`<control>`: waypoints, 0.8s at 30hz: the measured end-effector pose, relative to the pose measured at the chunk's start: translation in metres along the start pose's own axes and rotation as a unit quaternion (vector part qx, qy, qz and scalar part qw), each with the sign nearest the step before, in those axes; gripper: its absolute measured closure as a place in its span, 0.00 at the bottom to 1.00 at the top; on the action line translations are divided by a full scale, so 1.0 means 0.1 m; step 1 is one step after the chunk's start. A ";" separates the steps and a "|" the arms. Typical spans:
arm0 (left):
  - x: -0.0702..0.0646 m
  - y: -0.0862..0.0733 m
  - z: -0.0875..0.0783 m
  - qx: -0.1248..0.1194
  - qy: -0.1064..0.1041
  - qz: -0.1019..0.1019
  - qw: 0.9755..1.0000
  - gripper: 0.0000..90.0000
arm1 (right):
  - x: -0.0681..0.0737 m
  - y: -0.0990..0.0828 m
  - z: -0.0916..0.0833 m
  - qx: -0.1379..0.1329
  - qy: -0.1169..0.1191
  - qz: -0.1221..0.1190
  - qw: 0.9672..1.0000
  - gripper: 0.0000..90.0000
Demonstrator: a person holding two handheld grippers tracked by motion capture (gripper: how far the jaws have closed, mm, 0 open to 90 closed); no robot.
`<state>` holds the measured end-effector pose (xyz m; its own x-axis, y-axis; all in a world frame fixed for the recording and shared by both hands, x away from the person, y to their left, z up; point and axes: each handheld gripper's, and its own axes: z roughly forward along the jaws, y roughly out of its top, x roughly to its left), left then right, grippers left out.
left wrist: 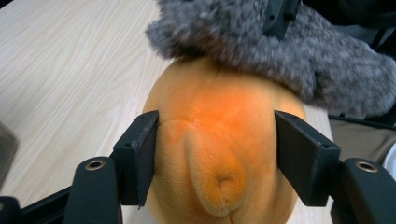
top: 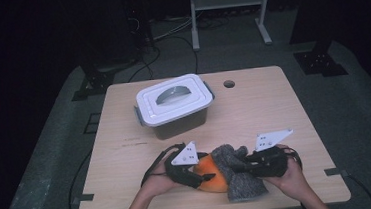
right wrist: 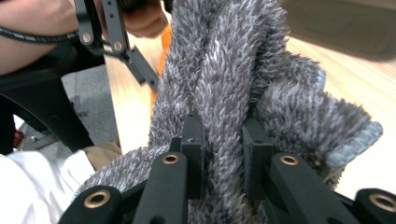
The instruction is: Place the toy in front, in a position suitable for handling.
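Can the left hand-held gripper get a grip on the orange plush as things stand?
Probably yes. The left hand-held gripper already has its jaws either side of the orange plush; the grey fuzzy cloth drapes only its far end, pinched by the right hand-held gripper.

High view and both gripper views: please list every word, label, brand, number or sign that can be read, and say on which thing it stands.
None can be read.
Table: a faint dark line of marks near its middle, too small to read.
Box lid: no label shows.
Grey plates on the left gripper and right gripper: small dots, no writing.
Orange plush and grey cloth: no tag shows.
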<state>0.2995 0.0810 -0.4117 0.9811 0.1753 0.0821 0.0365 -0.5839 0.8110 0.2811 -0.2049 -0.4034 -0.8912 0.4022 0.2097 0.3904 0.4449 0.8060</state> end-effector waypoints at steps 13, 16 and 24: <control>0.11 -0.24 -0.11 -0.024 -0.028 -0.036 0.999 0.37 | -0.29 -0.35 -0.02 0.008 0.013 0.073 0.997 0.82; 0.10 -0.26 -0.13 -0.022 -0.034 -0.028 0.999 0.36 | -0.30 -0.32 -0.06 -0.007 0.019 0.080 0.997 0.82; 0.12 -0.29 -0.14 -0.022 -0.036 -0.036 0.998 0.34 | -0.24 -0.21 0.02 -0.016 0.026 0.066 0.997 0.82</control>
<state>0.3079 0.1114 -0.4262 0.9874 0.1574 -0.0189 0.1015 -0.5360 0.8381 0.2952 -0.2222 -0.4264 -0.8436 0.4134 0.3426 0.4983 0.3653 0.7863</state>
